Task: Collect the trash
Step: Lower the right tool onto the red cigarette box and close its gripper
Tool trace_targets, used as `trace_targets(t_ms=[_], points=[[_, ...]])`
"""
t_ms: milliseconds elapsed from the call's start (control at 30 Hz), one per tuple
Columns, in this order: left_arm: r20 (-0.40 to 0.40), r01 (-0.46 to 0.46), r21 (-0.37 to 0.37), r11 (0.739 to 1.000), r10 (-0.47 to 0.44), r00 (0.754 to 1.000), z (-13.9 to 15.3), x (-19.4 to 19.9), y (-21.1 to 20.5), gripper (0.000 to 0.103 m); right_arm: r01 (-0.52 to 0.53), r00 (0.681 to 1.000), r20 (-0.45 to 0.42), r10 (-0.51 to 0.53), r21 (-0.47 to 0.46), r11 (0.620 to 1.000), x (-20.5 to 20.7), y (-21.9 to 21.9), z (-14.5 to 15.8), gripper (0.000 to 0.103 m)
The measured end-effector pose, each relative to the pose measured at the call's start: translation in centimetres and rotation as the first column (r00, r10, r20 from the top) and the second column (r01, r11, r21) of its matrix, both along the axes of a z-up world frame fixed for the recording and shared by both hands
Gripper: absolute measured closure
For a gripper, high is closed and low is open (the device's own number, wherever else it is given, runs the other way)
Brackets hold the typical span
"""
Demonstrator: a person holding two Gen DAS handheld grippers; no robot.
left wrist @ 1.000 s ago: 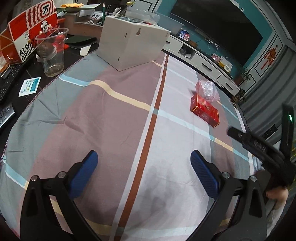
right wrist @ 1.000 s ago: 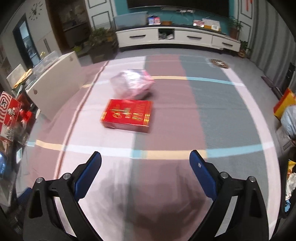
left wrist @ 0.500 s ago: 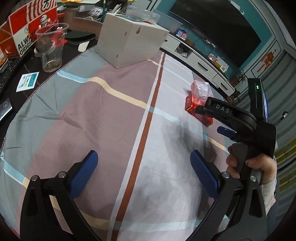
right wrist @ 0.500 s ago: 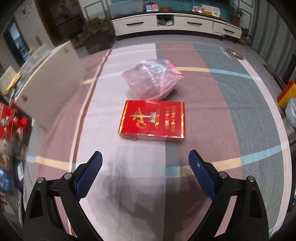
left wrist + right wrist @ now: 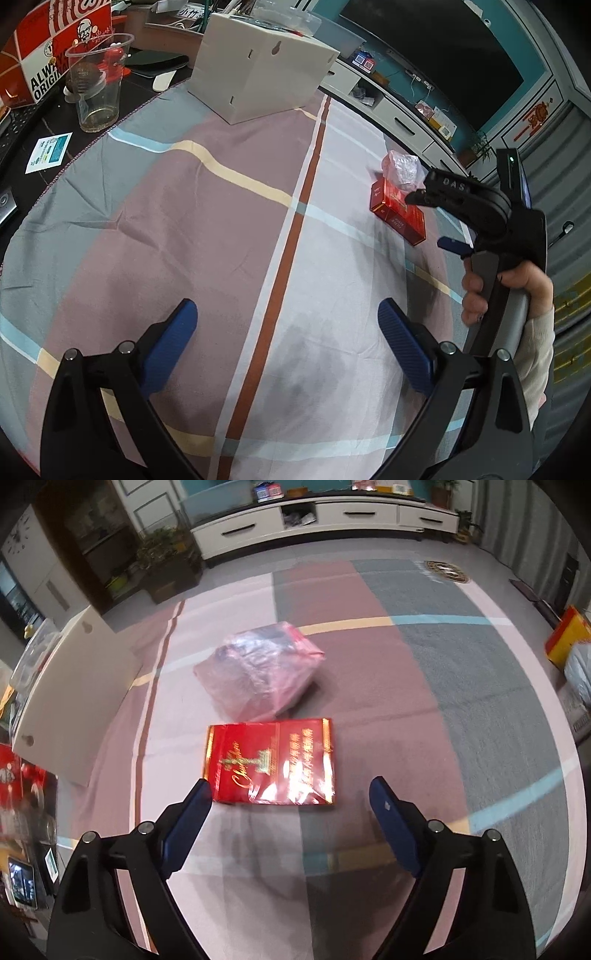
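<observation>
A red cigarette carton in shiny wrap lies flat on the striped tablecloth. A crumpled pink plastic bag lies just behind it, touching it. My right gripper is open and empty, its blue fingertips level with the carton's near edge, the left pad at its corner. In the left wrist view the carton and bag sit at the right, with the right gripper's body above them. My left gripper is open and empty over bare cloth.
A white cardboard box stands at the far side of the table. Past the cloth's left edge are a clear plastic cup, a KFC box and a small card. A TV cabinet stands beyond.
My right gripper has moved forward and down toward the carton, which now lies close between its fingertips. The left gripper has barely moved; the right gripper and hand came into its view.
</observation>
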State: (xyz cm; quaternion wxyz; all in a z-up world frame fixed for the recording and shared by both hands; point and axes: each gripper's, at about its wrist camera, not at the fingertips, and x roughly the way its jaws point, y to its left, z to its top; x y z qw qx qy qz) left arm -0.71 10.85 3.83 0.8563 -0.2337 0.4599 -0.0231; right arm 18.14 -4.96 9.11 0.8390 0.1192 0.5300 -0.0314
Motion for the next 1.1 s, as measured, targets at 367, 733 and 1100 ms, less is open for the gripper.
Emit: trace_targets(t_ms=[367, 733, 1100], points=[[-0.003, 0.011, 0.029, 1.000, -0.011, 1.000, -0.1, 0.0, -0.5, 0.005, -0.057, 0.998, -0.042, 0.052, -0.136, 0.989, 2.8, 2.5, -1.8, 0.009], [-0.015, 0.018, 0.026, 1.000, -0.018, 1.000, -0.5, 0.2, -0.6, 0.005, -0.079, 0.997, -0.037, 0.074, -0.161, 0.984, 2.9, 2.2, -3.8, 0.011], [-0.011, 0.026, -0.013, 1.000, -0.027, 1.000, -0.5, 0.2, -0.5, 0.005, -0.103, 0.994, -0.036, 0.098, -0.155, 0.982, -1.8, -0.6, -3.2, 0.012]])
